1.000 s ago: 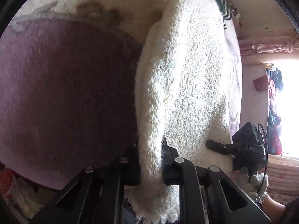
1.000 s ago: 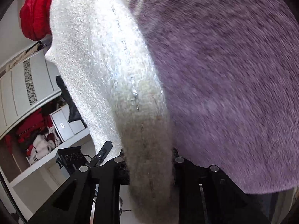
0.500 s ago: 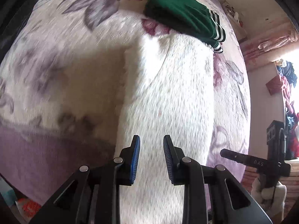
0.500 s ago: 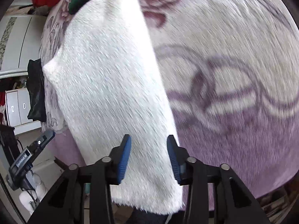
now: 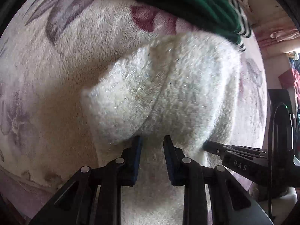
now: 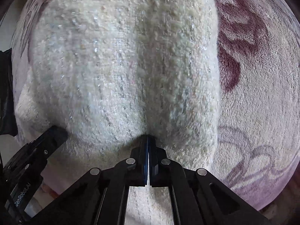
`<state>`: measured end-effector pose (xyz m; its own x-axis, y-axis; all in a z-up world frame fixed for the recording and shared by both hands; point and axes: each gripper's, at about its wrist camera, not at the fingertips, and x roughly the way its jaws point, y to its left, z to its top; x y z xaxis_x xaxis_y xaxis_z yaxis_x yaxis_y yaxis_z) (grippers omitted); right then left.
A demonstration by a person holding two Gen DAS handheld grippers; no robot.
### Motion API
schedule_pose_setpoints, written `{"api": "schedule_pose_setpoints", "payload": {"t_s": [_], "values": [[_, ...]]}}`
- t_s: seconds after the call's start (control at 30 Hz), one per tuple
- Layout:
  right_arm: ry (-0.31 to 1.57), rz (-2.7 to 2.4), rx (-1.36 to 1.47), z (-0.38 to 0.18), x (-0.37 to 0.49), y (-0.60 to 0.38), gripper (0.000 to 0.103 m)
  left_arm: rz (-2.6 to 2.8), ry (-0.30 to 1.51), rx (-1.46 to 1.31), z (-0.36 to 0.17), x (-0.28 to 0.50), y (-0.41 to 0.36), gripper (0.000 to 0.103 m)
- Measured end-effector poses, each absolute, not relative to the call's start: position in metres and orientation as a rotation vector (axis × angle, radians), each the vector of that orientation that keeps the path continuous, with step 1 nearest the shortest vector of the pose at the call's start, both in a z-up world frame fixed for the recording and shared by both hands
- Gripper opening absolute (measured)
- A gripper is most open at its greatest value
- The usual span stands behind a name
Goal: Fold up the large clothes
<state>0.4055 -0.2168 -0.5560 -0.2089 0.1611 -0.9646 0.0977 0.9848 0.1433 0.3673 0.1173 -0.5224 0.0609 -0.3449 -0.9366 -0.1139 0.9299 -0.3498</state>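
1. Right now my right gripper (image 6: 148,137) has its two fingers squeezed almost together on the near edge of the fluffy white sweater (image 6: 121,56). Only a thin bit of cloth sits between them, so I think it could slip out if I pull hard.

2. My left gripper (image 5: 151,140) is a little bit open, with a gap between its fingers. The sweater (image 5: 165,93) bunches up right at the tips, toward 12 o'clock. I cannot tell if any cloth is really between them. If I lift now, that side may stay behind and the fold will come out crooked.

3. The sweater lies on the flowery plush blanket (image 5: 56,65). Both are fuzzy. I worry the finger tips could catch the blanket too and drag it up with the sweater.

4. A folded green garment with white stripes (image 5: 191,5) sits just past the sweater, at 1 o'clock in the left view, and seems to touch its far edge. If I flip the sweater that way, it could land on the green one or push it.

5. My two grippers are close together. The right one (image 5: 234,155) shows at 4 o'clock in the left view, and the left one (image 6: 35,153) at 8 o'clock in the right view. They could bump if I cross them.
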Motion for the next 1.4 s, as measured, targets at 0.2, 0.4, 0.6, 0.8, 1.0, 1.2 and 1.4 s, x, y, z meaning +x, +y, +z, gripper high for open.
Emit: {"api": "schedule_pose_setpoints", "payload": {"t_s": [0.2,0.4,0.6,0.8,1.0,1.2,1.4], "values": [[1.659,0.136,0.377,-0.512,0.460,-0.223,0.000,-0.186,1.525,-0.359,-0.547,0.425,0.114,0.023],[1.794,0.060,0.327,-0.596,0.492,-0.202,0.000,-0.241,1.555,-0.364,-0.588,0.449,0.117,0.023],[1.823,0.149,0.366,-0.560,0.501,-0.184,0.006,-0.252,1.476,-0.372,-0.523,0.423,0.144,0.023],[1.773,0.301,0.490,-0.485,0.407,-0.214,0.056,-0.197,1.362,-0.386,-0.441,0.330,0.178,0.056],[1.862,0.248,0.639,-0.484,0.238,-0.250,0.057,-0.117,1.478,-0.444,-0.450,0.229,0.193,0.056],[1.947,0.127,0.711,-0.546,0.110,-0.264,0.063,-0.039,1.680,-0.597,-0.543,0.150,0.192,0.056],[1.896,0.018,0.906,-0.595,0.069,-0.256,0.023,-0.031,1.604,-0.615,-0.556,0.109,0.174,0.012]]}}
